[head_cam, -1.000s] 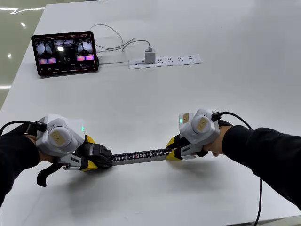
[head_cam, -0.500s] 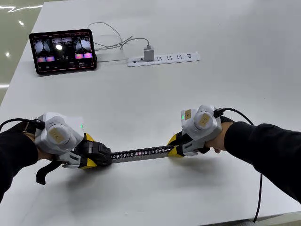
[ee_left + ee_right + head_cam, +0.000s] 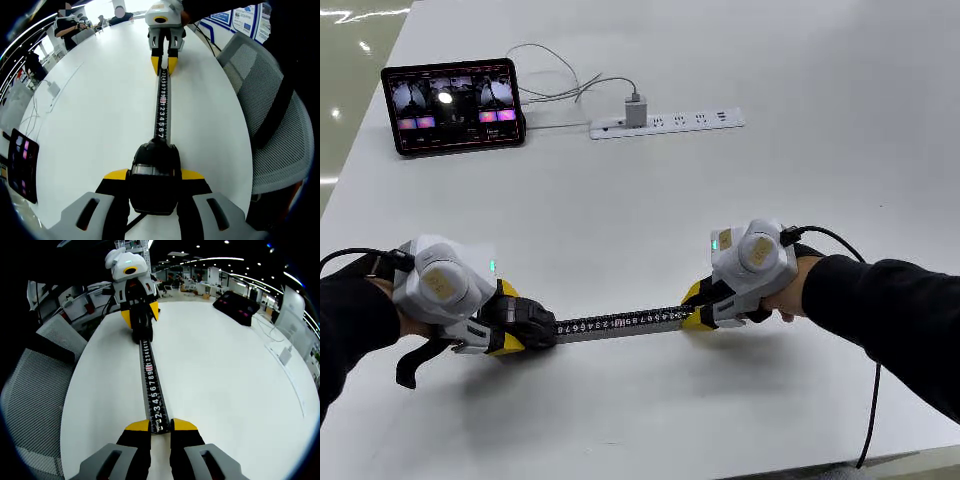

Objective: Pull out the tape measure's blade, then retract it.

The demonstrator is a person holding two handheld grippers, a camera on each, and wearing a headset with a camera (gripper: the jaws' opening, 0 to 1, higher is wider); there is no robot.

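Note:
The tape measure's black case (image 3: 527, 325) lies on the white table (image 3: 650, 210), and my left gripper (image 3: 515, 322) is shut on it. In the left gripper view the case (image 3: 155, 180) sits between the yellow-tipped jaws. The numbered blade (image 3: 620, 322) runs right from the case to my right gripper (image 3: 692, 308), which is shut on its tip. The blade (image 3: 162, 105) lies flat and straight on the table. From the right gripper view the blade (image 3: 150, 385) leads from my right gripper (image 3: 160, 426) back to the case (image 3: 141, 329).
A lit tablet (image 3: 453, 105) stands at the far left. A white power strip (image 3: 665, 123) with a plugged charger (image 3: 638, 112) and cables lies behind the middle. The table's front edge is close below the grippers. A mesh chair (image 3: 270, 100) stands beside the table.
My right gripper has moved slightly right with the blade tip, so a little more blade shows. The left gripper and case have stayed put.

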